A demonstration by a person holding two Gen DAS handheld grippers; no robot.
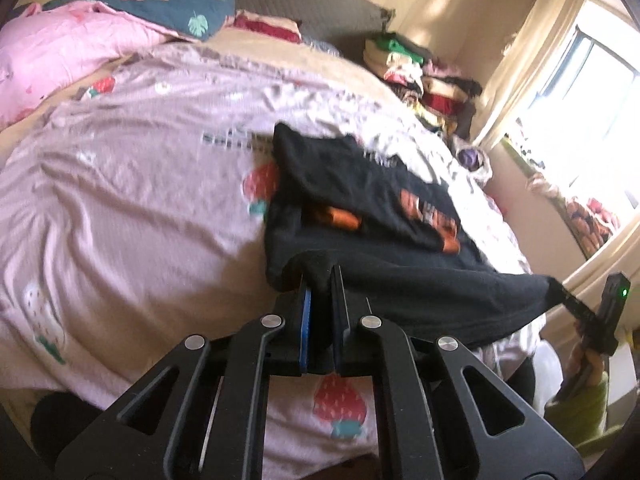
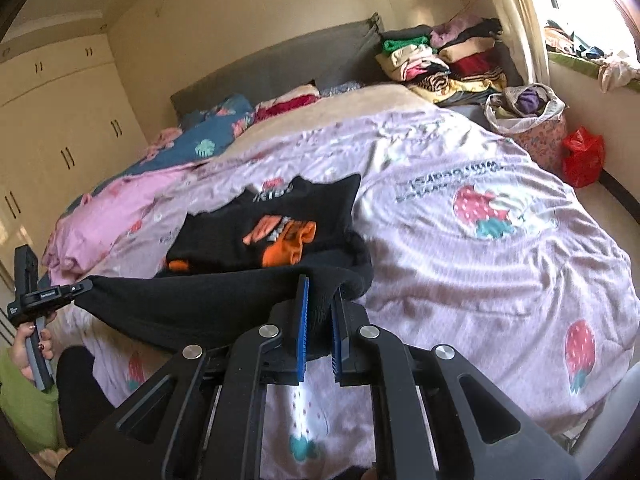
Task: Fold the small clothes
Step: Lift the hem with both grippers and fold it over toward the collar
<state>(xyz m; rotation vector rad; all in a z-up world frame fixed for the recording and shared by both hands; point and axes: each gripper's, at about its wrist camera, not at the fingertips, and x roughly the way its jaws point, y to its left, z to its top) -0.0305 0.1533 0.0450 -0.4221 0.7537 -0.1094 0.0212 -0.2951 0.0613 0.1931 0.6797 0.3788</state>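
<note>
A small black garment with orange print [image 1: 360, 200] [image 2: 272, 228] lies on the pink strawberry bedspread [image 1: 120, 200] [image 2: 480, 260]. Its near hem is lifted off the bed and stretched between both grippers. My left gripper [image 1: 320, 276] is shut on the hem's left corner, black cloth bunched between its blue pads. My right gripper [image 2: 320, 292] is shut on the hem's right corner. In the left wrist view the right gripper [image 1: 560, 292] shows at the right edge, pinching the cloth; in the right wrist view the left gripper [image 2: 80, 286] shows at the left edge.
Stacks of folded clothes [image 1: 420, 76] [image 2: 440, 60] sit at the bed's far corner near the window. A pink quilt [image 1: 60, 52] and a blue leaf-print pillow [image 2: 216, 136] lie at the head. A bag of clothes [image 2: 528, 120] and a red bag [image 2: 584, 156] stand beside the bed.
</note>
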